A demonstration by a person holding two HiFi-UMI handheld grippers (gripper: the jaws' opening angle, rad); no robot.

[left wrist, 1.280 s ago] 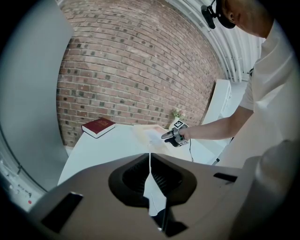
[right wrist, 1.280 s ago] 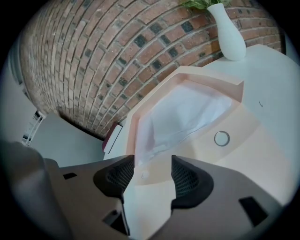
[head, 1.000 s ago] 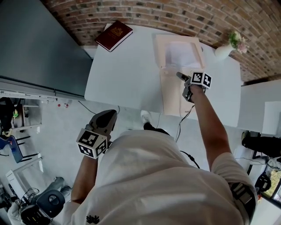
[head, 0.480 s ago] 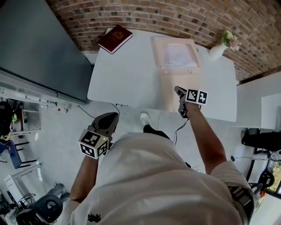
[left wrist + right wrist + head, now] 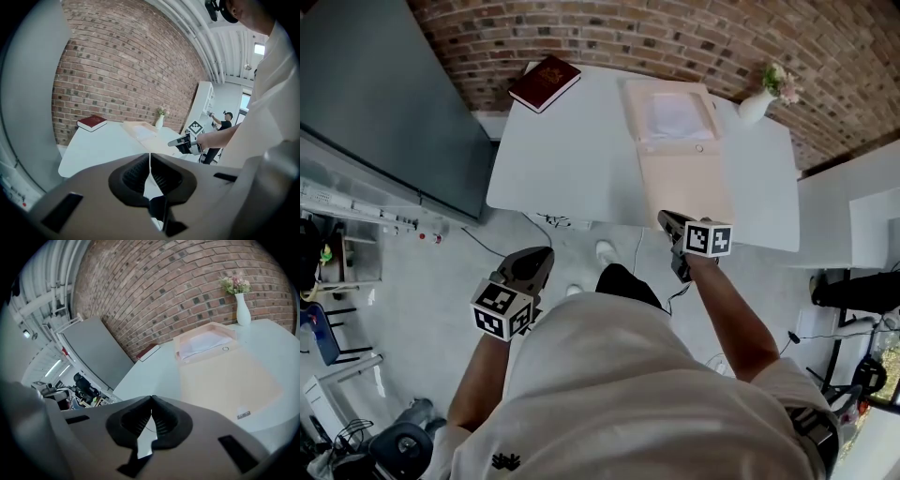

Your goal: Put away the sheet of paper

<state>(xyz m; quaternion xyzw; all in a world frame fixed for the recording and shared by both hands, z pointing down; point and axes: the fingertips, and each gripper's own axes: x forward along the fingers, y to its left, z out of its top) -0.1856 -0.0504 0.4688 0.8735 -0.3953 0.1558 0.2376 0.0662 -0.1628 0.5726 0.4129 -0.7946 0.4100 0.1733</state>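
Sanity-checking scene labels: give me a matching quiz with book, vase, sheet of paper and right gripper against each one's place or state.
Things:
1. book
2. vase
3. sheet of paper
4. right gripper

Places or states:
A. inside the open box
B. fingers shut, by the near edge of the table
C. far-left table corner
D. far-right table corner

Pairs: 1-C, 2-D, 3-A, 4-B

The dark red hardcover book [image 5: 545, 82] lies at the far left corner of the white table [image 5: 572, 159], the white flower vase [image 5: 756, 105] at its far right corner. Between them, by the far edge, the white paper sheet [image 5: 677, 117] lies in the pale pink box [image 5: 630, 112], whose flap [image 5: 682, 183] stretches toward the near edge.
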